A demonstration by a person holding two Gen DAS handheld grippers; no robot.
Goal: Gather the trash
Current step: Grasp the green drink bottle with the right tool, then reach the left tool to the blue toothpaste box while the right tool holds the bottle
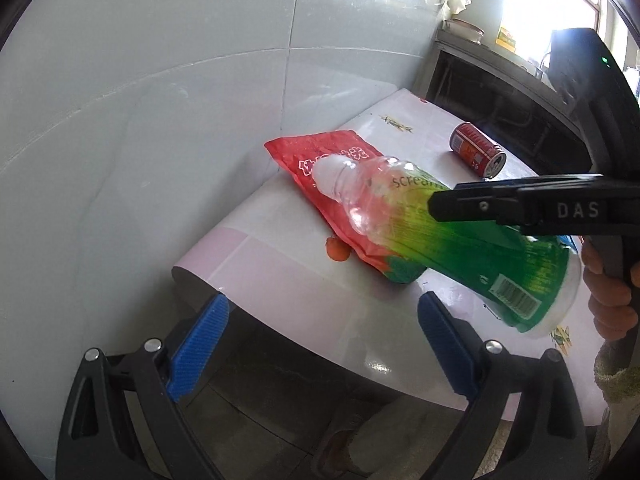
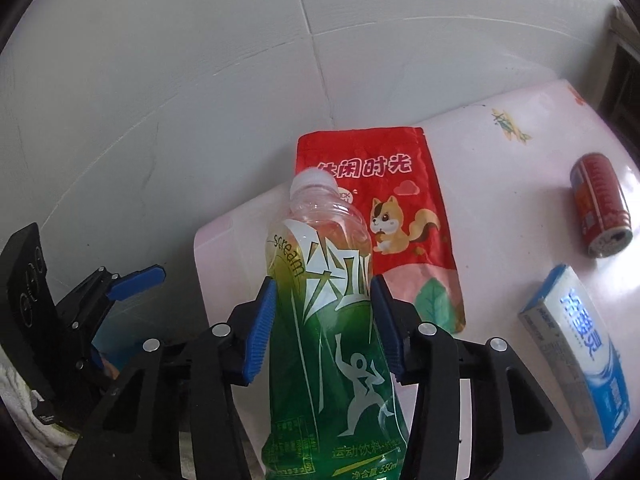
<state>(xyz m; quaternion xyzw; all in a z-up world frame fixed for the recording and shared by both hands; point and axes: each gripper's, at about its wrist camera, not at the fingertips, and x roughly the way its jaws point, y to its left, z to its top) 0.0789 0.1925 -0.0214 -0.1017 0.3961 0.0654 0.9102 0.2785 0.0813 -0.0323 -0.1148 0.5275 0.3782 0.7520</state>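
In the left wrist view, the left tool point(image 1: 320, 344) is hanging released at the bottom of the frame, its blue pads spread over the near edge of the pale pink-and-white desk point(image 1: 280, 272) with nothing between them. The right tool point(image 1: 472, 204) is reaching in from the right edge, grasping the clear plastic bottle with the green-to-yellow label point(image 1: 448, 240), which is slanting above the red foil snack pouch point(image 1: 320, 184). A red drink can point(image 1: 478, 150) is lying on its side near the far desk edge. Whether the bottle's base is touching the desk is hard to make out.

In the right wrist view, the right tool point(image 2: 324, 316) is clenching the bottle point(image 2: 332, 340) at its mid-body, both pads pressing the label. A firm, centred grip seems wise while carrying, since the soft wall may buckle. No trash bin is showing in either view. The blue-and-white toothpaste box point(image 2: 580, 368) is lying at lower right; the bottle's base is cut off below.
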